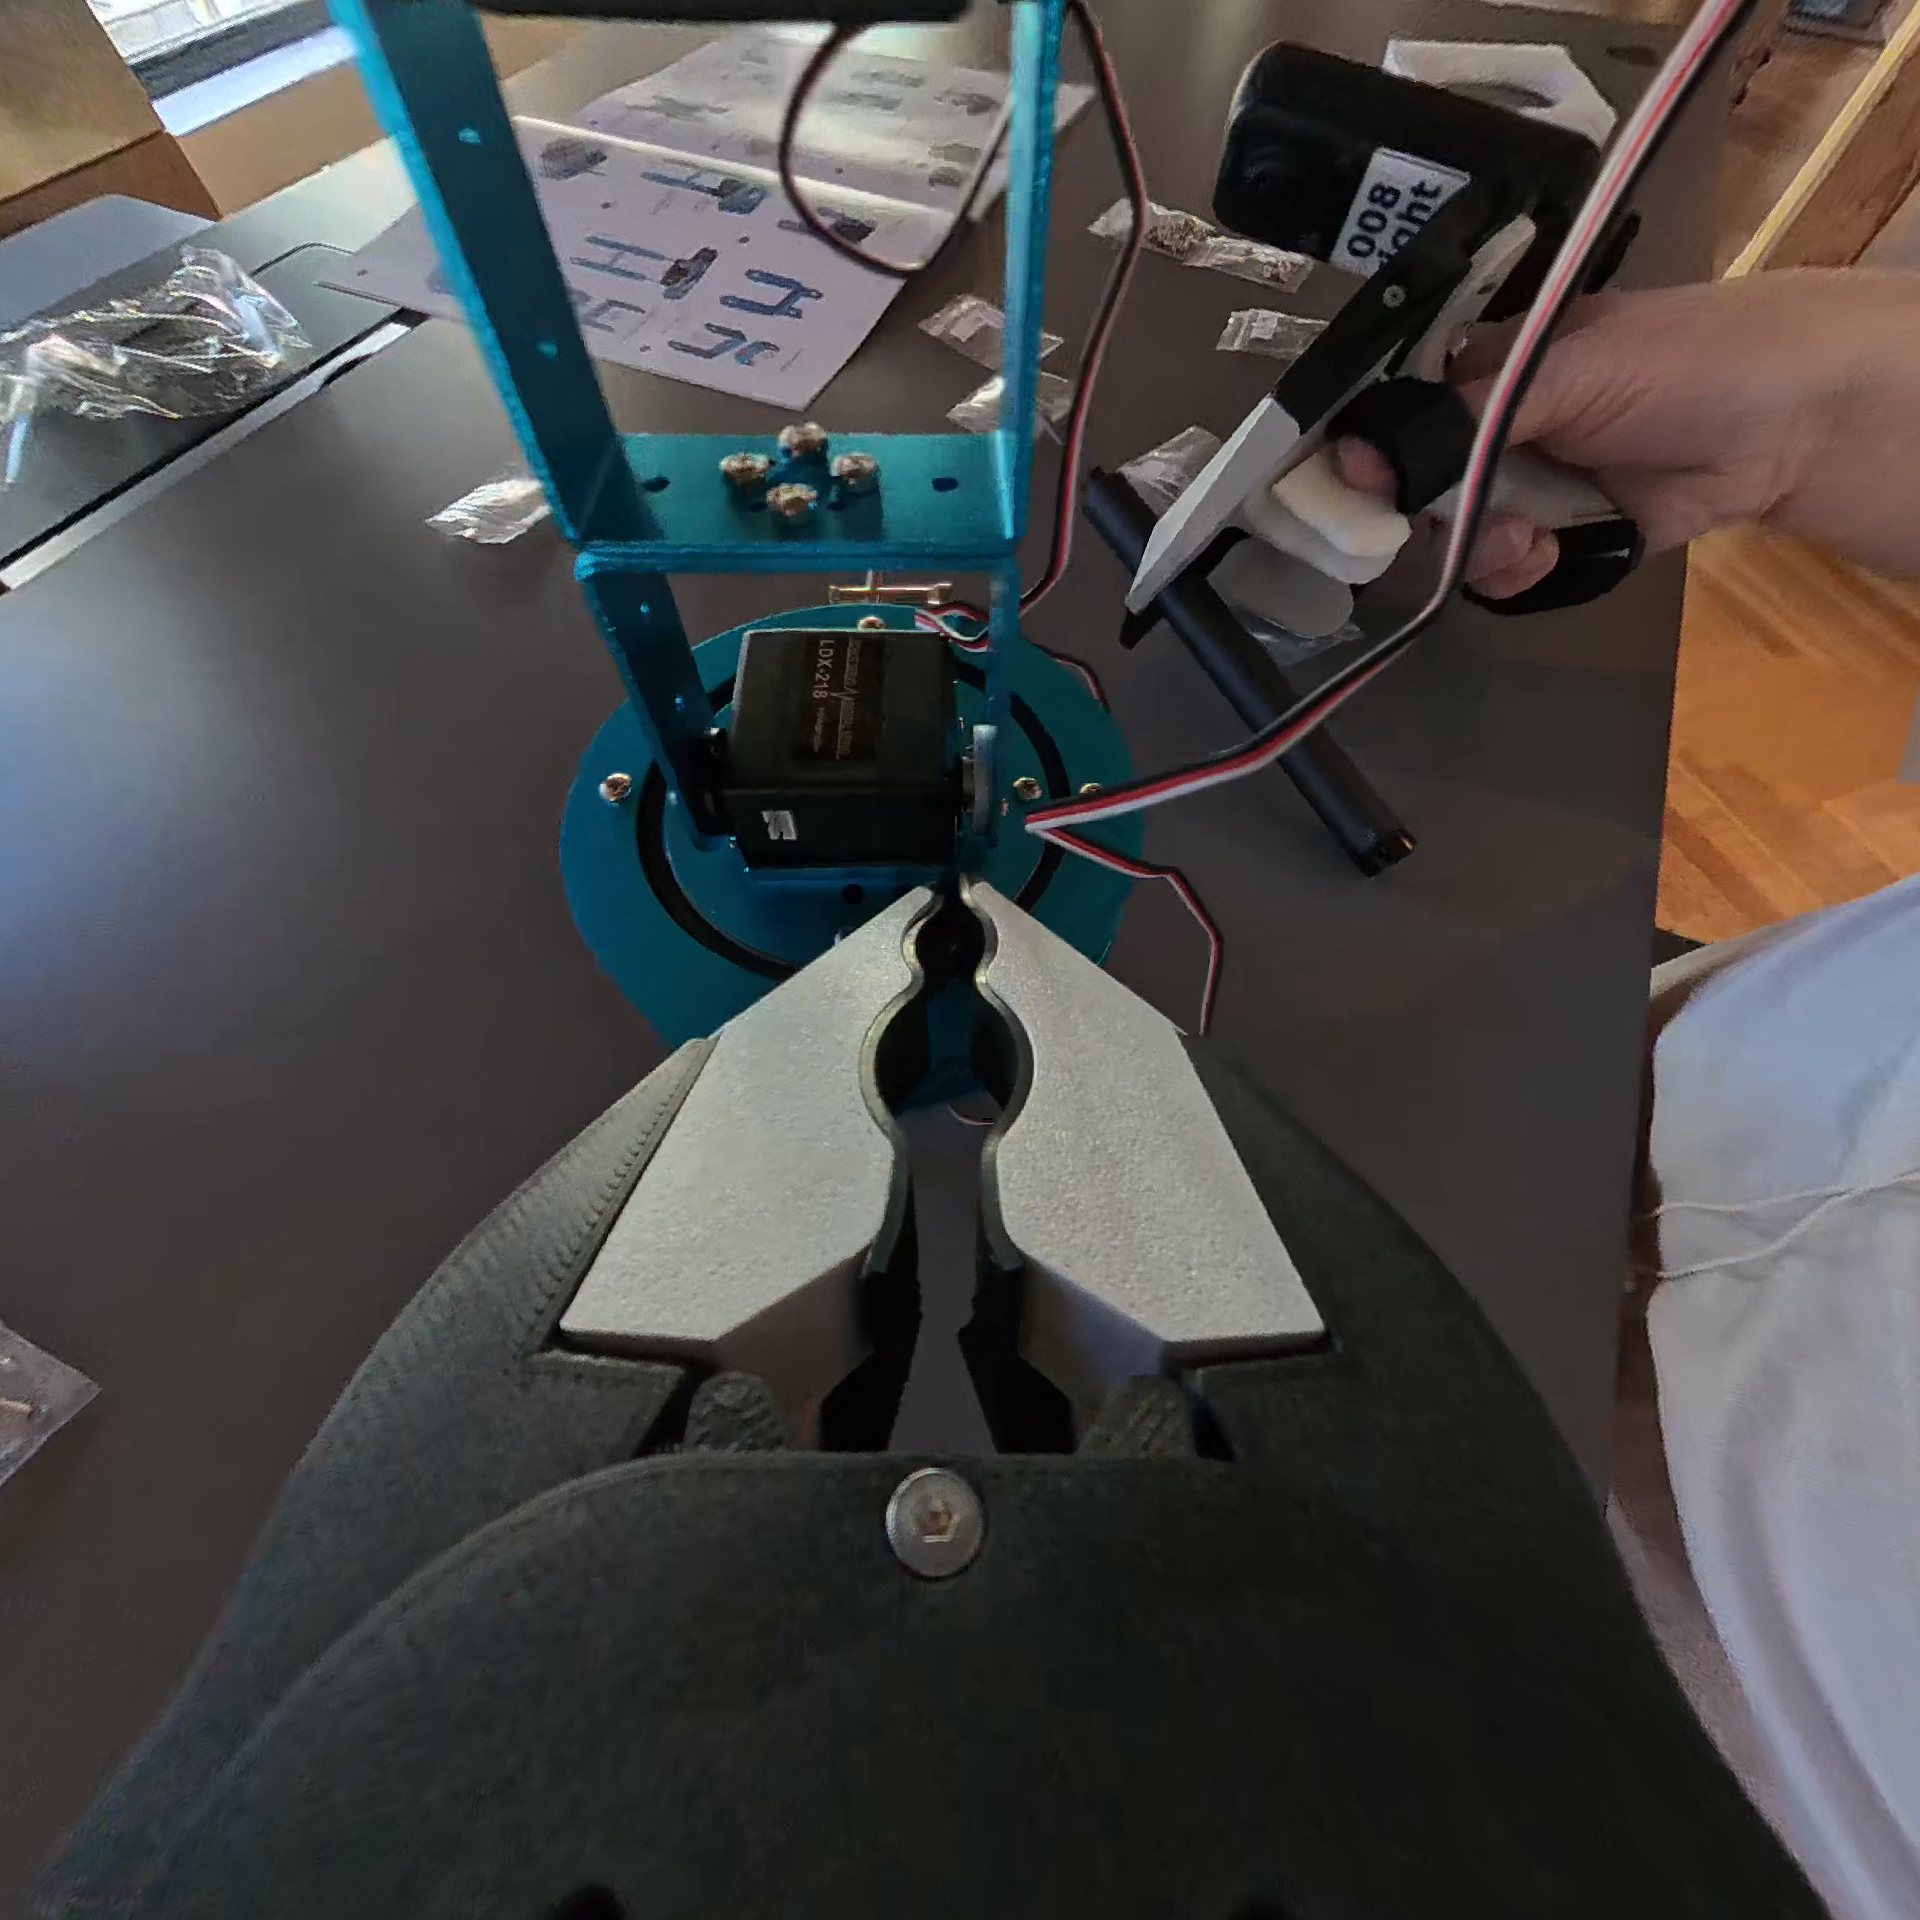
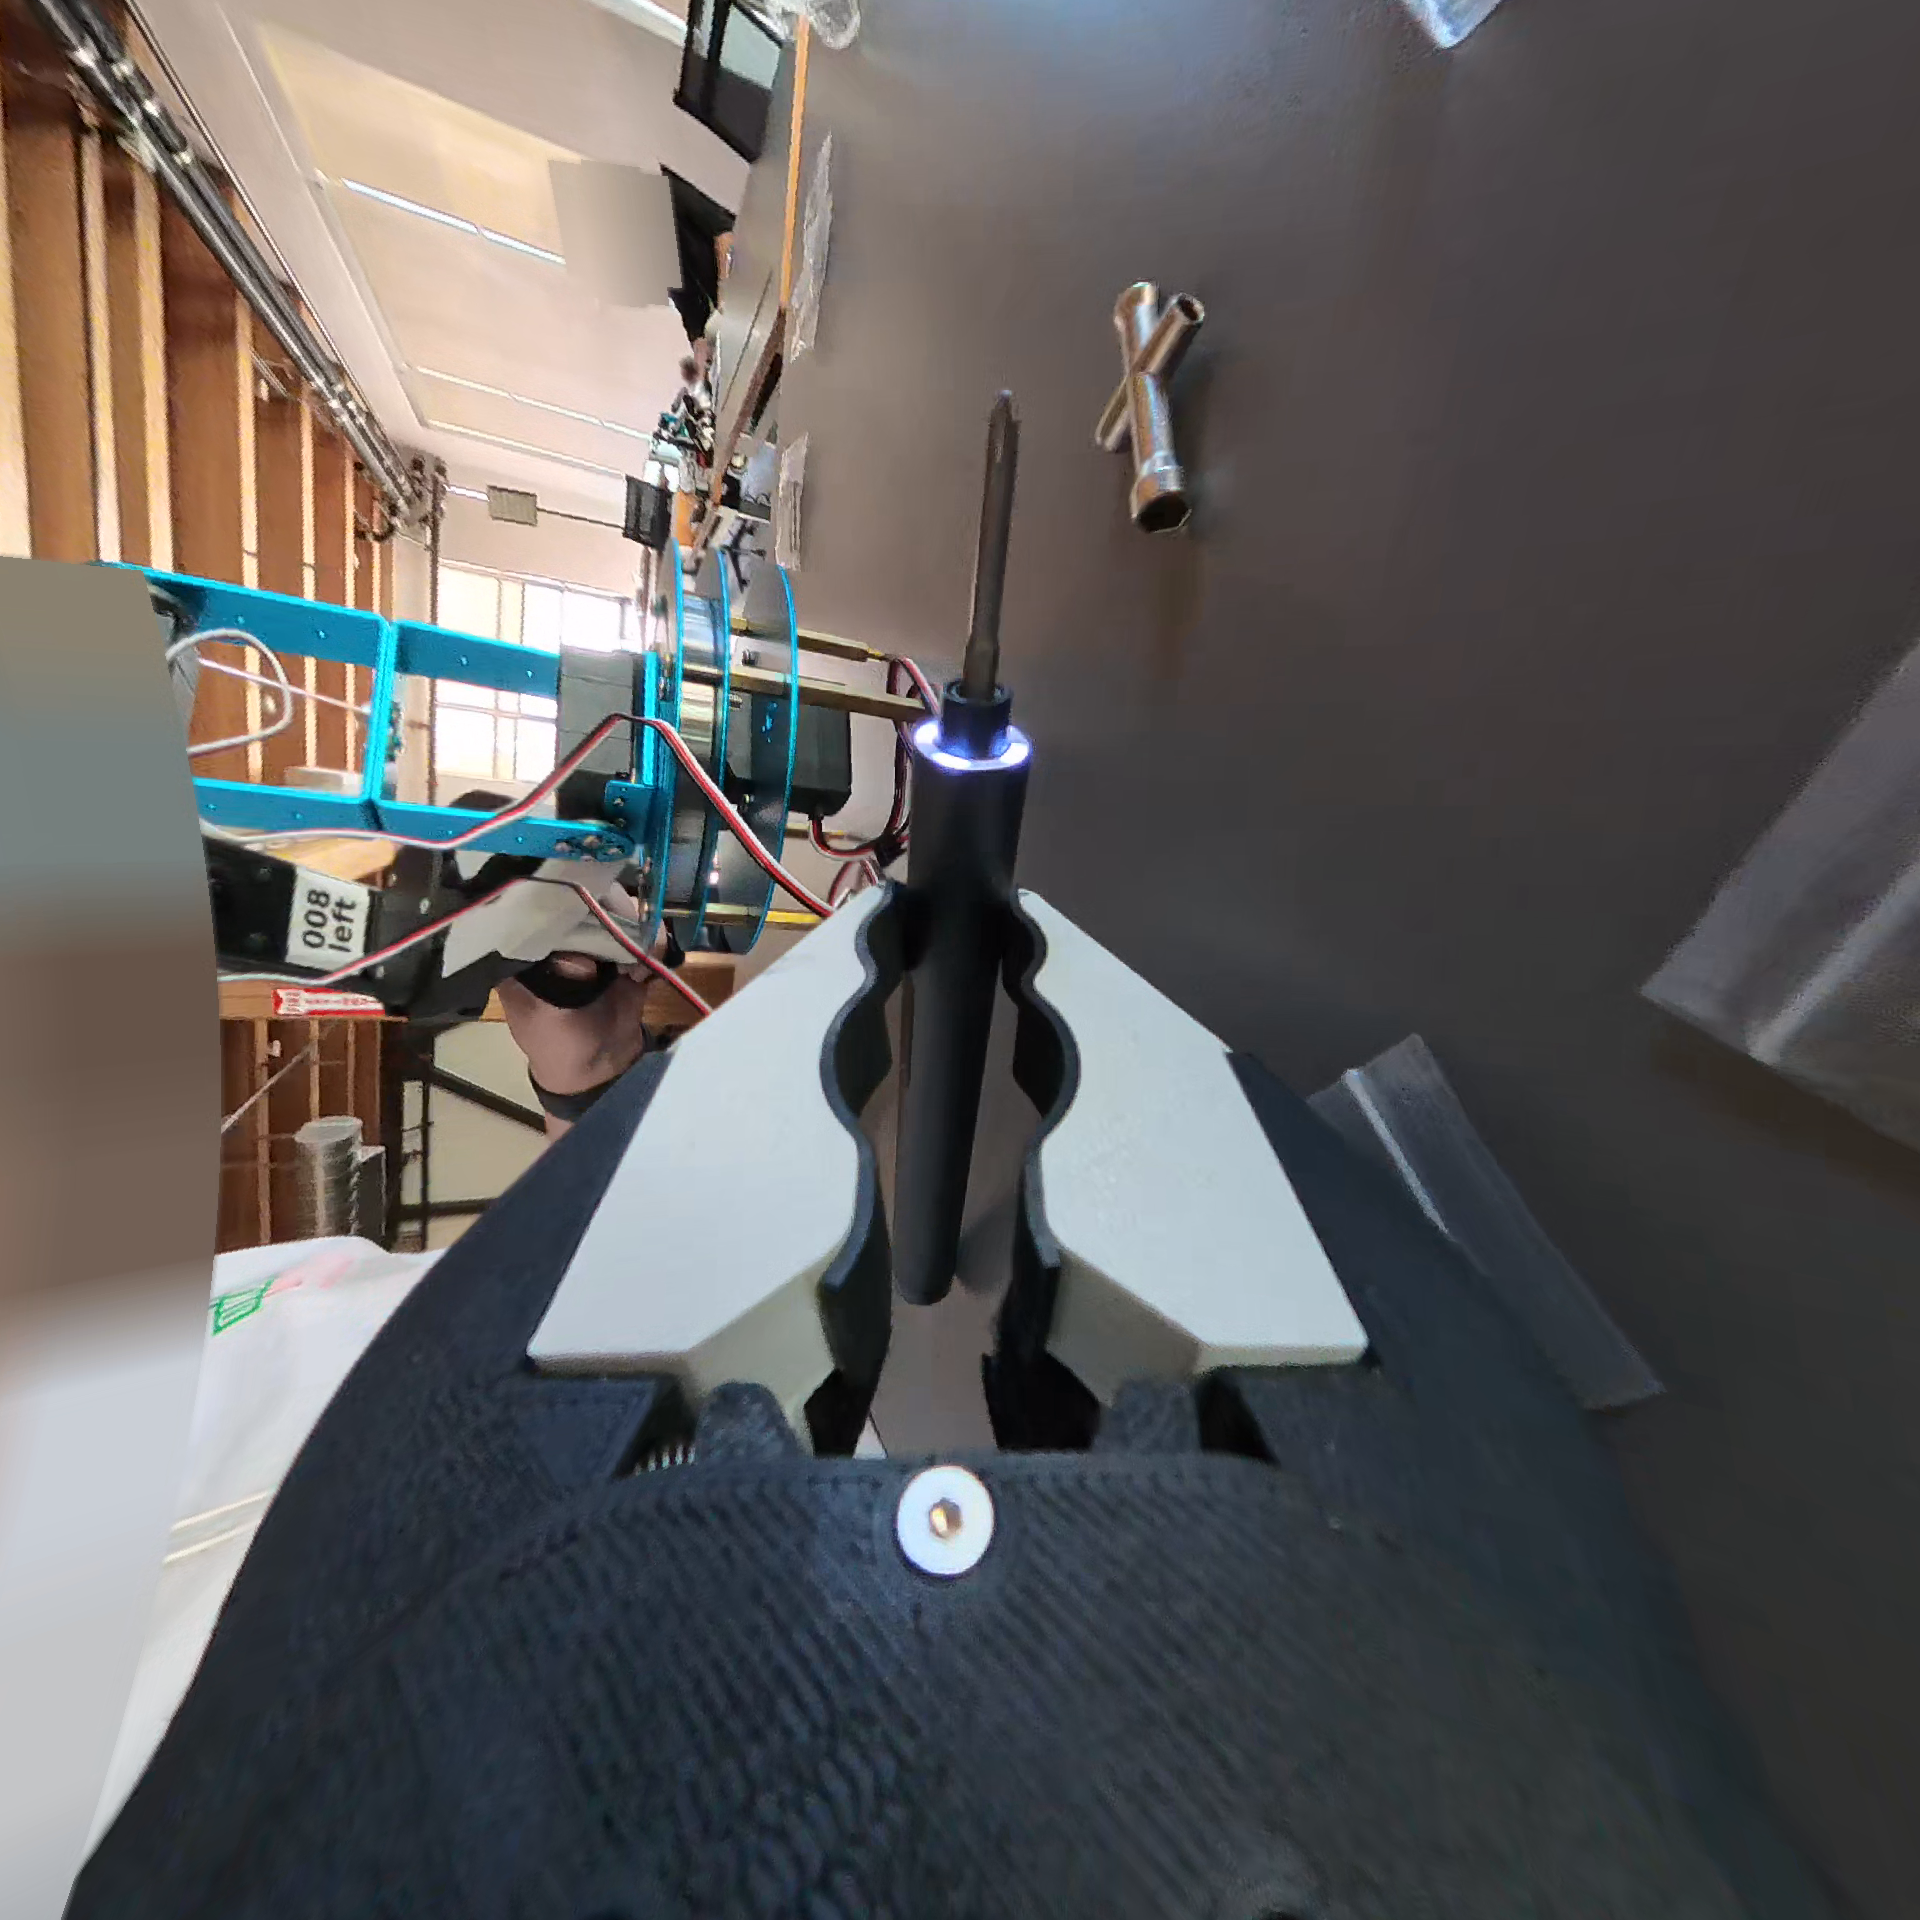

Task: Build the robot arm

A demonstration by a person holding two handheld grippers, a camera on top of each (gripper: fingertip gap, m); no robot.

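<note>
A blue metal robot-arm assembly stands on the dark table: a round base (image 1: 665,935), a black servo (image 1: 831,748) and a tall bracket (image 1: 582,312). My left gripper (image 1: 956,899) is shut, its tips over the base's near rim just below the servo. In the right wrist view it (image 2: 603,925) sits at the edge of the blue discs (image 2: 675,727). My right gripper (image 2: 951,904) is shut on a black electric screwdriver (image 2: 961,1039) with a lit ring and its bit pointing away. In the left wrist view it (image 1: 1153,592) holds the screwdriver (image 1: 1257,696) right of the base.
A striped servo wire (image 1: 1299,717) loops over the screwdriver. A metal cross socket wrench (image 2: 1148,416) lies beyond the bit. An instruction sheet (image 1: 675,239), small part bags (image 1: 1205,244) and a crumpled plastic bag (image 1: 135,332) lie farther back. The table edge and a person's white clothing (image 1: 1787,1247) are at right. My hands' fingertips stand some 15 cm from each other.
</note>
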